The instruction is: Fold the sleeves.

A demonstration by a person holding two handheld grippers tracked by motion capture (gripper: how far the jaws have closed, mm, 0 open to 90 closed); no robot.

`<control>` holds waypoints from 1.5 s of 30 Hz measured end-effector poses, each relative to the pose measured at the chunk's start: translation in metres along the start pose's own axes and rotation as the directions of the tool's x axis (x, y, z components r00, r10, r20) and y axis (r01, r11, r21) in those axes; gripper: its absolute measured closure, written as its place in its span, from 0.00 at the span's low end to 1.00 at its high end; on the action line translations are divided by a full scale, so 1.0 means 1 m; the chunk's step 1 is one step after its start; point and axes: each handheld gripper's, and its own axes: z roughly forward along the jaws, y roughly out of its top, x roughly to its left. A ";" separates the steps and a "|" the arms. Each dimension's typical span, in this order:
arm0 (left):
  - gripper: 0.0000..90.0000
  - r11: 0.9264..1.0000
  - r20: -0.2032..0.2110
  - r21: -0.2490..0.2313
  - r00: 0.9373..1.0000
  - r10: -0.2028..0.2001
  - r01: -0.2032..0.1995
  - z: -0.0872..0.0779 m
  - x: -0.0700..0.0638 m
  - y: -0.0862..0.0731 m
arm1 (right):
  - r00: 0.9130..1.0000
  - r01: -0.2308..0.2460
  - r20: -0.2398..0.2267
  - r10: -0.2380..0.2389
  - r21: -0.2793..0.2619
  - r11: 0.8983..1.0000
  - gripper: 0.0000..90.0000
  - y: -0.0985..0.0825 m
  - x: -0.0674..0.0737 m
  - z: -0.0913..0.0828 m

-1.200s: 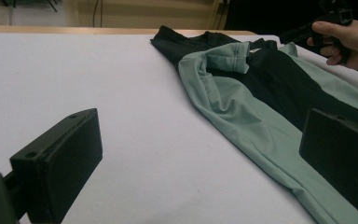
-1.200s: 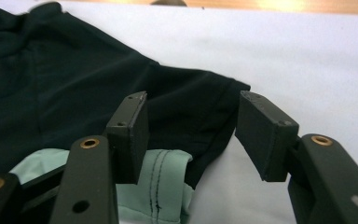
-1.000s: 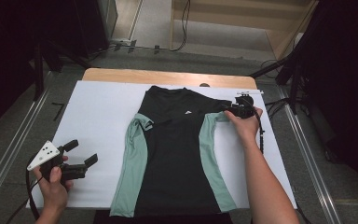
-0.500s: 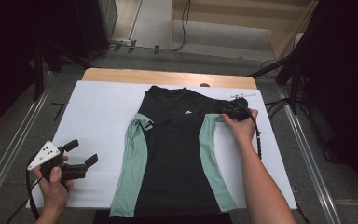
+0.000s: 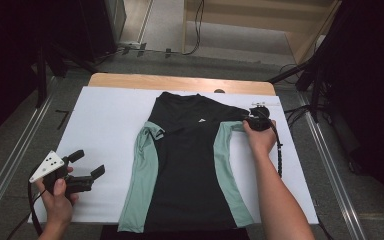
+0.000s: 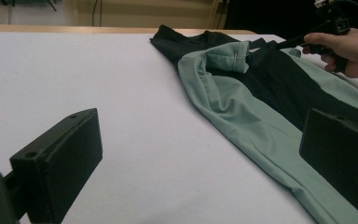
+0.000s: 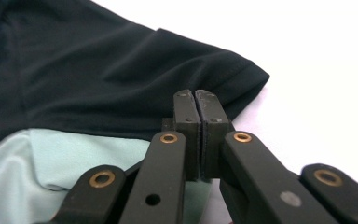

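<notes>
On the high view, a white sheet (image 5: 105, 125) covers a wooden table (image 5: 180, 81) flanked by metal rails, with dark equipment and cables at the far side; nothing lies between either hand and the shirt (image 5: 192, 165). That shirt is spread flat near the sheet's middle, neck away from the person: a black, soft knit body with pale green side panels, its left sleeve folded in over the green, its hem hanging past the near edge. The right gripper (image 5: 247, 123) sits at the right sleeve, while the left gripper (image 5: 87, 167), with its grey three-cornered plate, rests on bare sheet well apart from the cloth, jaws spread and empty. Seen from the left gripper view, two blocky matt black jaws stand wide with only smooth white sheet between them; the shirt (image 6: 242, 93) lies rumpled beyond, green panel creased, and the right gripper (image 6: 286, 43) lies low at its far side. Along the right gripper view, the jaws have just been closing and now meet flat, pinching the edge of the shirt (image 7: 98, 70) where black sleeve meets green panel.
</notes>
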 end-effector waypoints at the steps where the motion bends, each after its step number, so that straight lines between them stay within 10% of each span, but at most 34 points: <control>1: 0.00 1.000 0.001 0.000 1.000 0.000 0.000 0.000 0.000 0.000 | 1.000 -0.001 -0.001 0.001 -0.003 1.000 0.97 0.000 0.000 -0.001; 21: 0.00 1.000 0.006 0.005 1.000 0.010 -0.010 0.000 0.000 0.000 | 0.999 0.000 -0.049 -0.002 -0.051 0.999 0.97 0.007 0.006 -0.014; 22: 0.00 1.000 0.006 0.005 1.000 0.010 -0.010 0.000 -0.001 0.000 | 0.988 -0.004 -0.153 -0.018 -0.142 0.990 0.97 0.018 0.015 -0.043; 45: 0.00 1.000 0.012 0.004 1.000 0.012 -0.012 0.000 0.000 0.000 | 0.963 0.081 -0.236 -0.133 -0.218 0.973 0.97 0.035 0.067 -0.063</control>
